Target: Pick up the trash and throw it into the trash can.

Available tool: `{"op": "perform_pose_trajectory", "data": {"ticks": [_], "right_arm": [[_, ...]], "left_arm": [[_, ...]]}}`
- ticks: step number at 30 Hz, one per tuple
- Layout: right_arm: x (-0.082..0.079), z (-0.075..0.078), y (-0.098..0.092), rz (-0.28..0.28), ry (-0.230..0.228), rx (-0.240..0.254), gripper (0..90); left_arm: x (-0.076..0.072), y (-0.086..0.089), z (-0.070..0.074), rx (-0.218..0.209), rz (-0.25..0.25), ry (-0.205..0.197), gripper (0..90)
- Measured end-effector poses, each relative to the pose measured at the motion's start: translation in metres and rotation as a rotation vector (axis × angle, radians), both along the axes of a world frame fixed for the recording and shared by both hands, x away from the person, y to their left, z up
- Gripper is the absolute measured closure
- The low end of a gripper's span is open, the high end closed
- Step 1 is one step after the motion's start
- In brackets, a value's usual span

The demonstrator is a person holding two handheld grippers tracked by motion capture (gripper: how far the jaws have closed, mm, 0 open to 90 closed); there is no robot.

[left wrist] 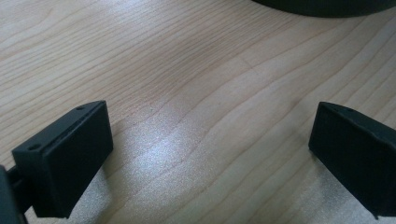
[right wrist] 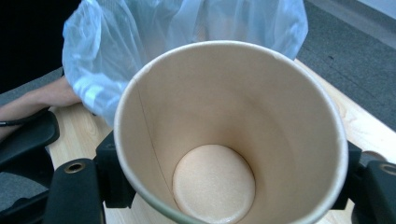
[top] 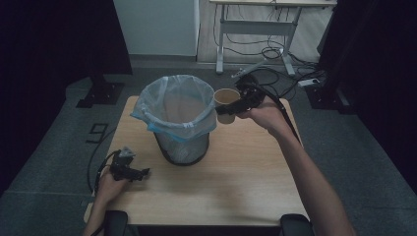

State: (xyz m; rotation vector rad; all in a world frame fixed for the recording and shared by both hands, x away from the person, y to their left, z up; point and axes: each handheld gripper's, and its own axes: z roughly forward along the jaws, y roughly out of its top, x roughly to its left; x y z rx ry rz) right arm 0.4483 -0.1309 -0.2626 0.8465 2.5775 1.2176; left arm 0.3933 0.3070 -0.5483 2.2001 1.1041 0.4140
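A brown paper cup (top: 225, 100) hangs in the air just right of the rim of a black mesh bin (top: 180, 147) lined with a pale blue bag (top: 175, 105). My right gripper (top: 230, 109) is shut on the cup, jaws pressing its sides. In the right gripper view the cup (right wrist: 229, 135) is empty and upright, with the bag (right wrist: 116, 51) right behind it. My left gripper (top: 140, 173) rests low near the table's front left corner. Its jaws stand wide apart over bare wood (left wrist: 205, 116) with nothing between them.
The wooden table (top: 246, 172) has free surface in front of and right of the bin. The bin's dark base (left wrist: 327, 5) lies just beyond the left gripper. A white desk frame and cables (top: 265, 49) stand on the floor behind the table.
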Motion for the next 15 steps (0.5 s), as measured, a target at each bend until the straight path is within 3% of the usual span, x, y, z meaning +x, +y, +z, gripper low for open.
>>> {"op": "perform_pose_trajectory", "data": {"ticks": [15], "right_arm": [[0.016,0.038,0.037,0.026,-0.029,-0.017,25.6]], "left_arm": [[0.000,0.000,0.000,0.000,-0.006,0.000,0.0]]}}
